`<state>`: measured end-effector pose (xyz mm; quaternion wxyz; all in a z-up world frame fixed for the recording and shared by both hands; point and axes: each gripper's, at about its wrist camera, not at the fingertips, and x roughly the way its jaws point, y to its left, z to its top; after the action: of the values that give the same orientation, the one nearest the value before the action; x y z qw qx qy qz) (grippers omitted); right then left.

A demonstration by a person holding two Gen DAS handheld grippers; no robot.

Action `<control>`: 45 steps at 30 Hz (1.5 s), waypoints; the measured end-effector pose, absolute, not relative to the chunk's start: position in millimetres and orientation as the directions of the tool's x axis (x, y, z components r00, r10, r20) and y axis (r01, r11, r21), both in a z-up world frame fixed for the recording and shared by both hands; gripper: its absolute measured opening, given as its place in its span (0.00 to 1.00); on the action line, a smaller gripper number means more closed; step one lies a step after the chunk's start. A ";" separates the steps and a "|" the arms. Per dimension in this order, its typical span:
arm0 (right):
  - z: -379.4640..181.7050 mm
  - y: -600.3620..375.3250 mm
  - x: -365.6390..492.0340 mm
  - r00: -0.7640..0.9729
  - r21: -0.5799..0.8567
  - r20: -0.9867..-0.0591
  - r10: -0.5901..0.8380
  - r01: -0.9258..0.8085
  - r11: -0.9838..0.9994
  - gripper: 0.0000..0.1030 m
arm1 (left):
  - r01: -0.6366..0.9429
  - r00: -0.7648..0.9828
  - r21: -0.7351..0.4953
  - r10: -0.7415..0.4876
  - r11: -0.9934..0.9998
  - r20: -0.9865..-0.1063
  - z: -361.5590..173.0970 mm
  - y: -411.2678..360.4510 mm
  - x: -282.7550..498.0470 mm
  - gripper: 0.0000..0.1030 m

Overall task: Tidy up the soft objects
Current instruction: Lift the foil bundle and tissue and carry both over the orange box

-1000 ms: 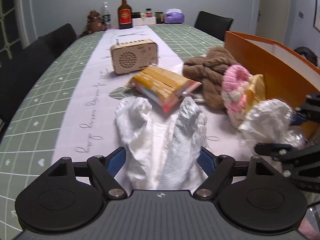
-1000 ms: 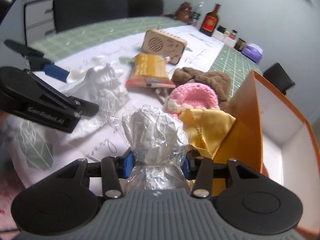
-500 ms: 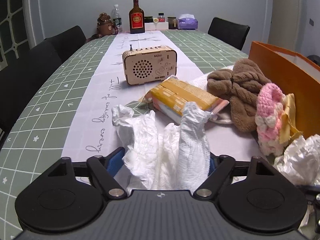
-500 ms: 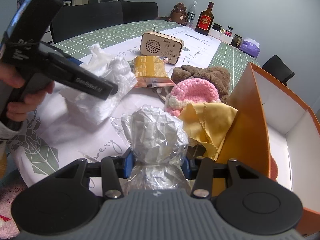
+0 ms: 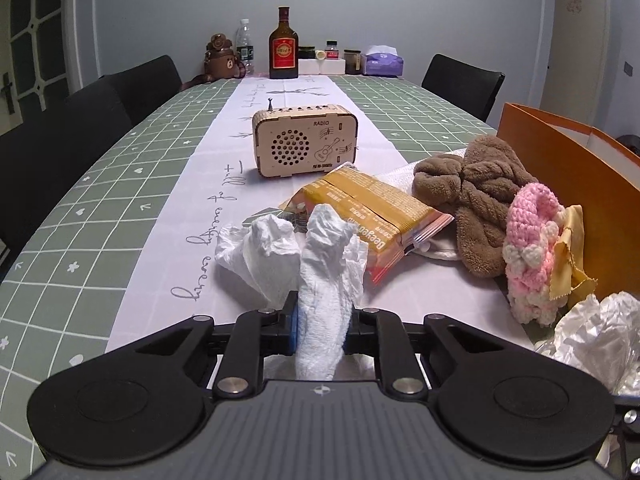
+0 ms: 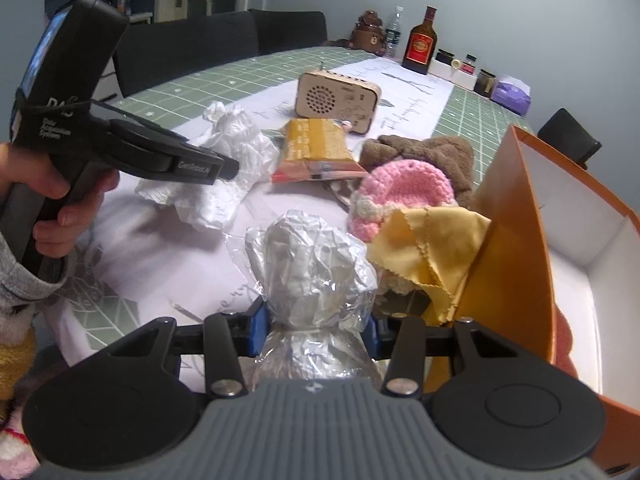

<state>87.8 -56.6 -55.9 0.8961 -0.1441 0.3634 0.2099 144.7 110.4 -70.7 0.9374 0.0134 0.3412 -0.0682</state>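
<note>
A crumpled white tissue (image 5: 324, 248) lies on the white table runner. My left gripper (image 5: 320, 320) is closing its jaws on it, and the blue pads squeeze its near end. From the right wrist view that left gripper (image 6: 224, 168) is in a person's hand, with the tissue (image 6: 236, 148) bunched at its tip. My right gripper (image 6: 316, 320) is shut on a crumpled clear plastic bag (image 6: 308, 264), held just above the table beside the orange box (image 6: 516, 220). A pink crochet piece (image 6: 404, 184), a yellow cloth (image 6: 432, 240) and a brown plush cloth (image 5: 472, 196) lie against the box.
A yellow snack packet (image 5: 372, 208) lies just beyond the tissue, with a wooden radio (image 5: 306, 140) behind it. Bottles, jars and a tissue pack stand at the table's far end around a dark bottle (image 5: 283, 46). Black chairs line both sides.
The left gripper's jaws went from wide apart to pinched on the tissue, which now stands bunched into a narrow roll. The right gripper kept its hold on the plastic bag and stayed put.
</note>
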 end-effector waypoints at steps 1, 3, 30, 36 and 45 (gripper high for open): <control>-54.9 -57.1 88.7 0.644 -0.094 -0.711 0.283 -0.485 0.870 0.44 | 0.134 0.756 -0.026 -0.120 0.991 -0.643 -69.9 111.3 144.4 0.18; -53.6 -56.5 87.7 0.642 -0.081 -0.707 0.296 -0.490 0.868 0.44 | 0.123 0.759 -0.027 -0.112 0.992 -0.641 -67.9 113.1 143.0 0.18; 18.3 -134.8 33.9 0.783 0.068 -0.489 0.385 -0.406 0.911 0.44 | 0.174 0.897 -0.036 -0.174 0.984 -0.406 48.2 62.1 90.4 0.18; 46.2 -188.9 42.0 0.835 0.011 -0.497 0.235 -0.264 0.964 0.44 | 0.297 0.885 -0.033 -0.288 0.954 -0.365 62.2 7.4 95.8 0.18; 53.8 -260.7 75.6 0.836 -0.016 -0.548 0.032 -0.049 0.999 0.43 | 0.428 0.820 -0.070 -0.420 0.901 -0.390 51.6 -62.4 113.9 0.18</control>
<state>75.6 -260.7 53.8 0.9581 -0.0146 0.2854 0.0210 113.9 -62.4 51.6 0.9538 0.0102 0.2020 -0.2223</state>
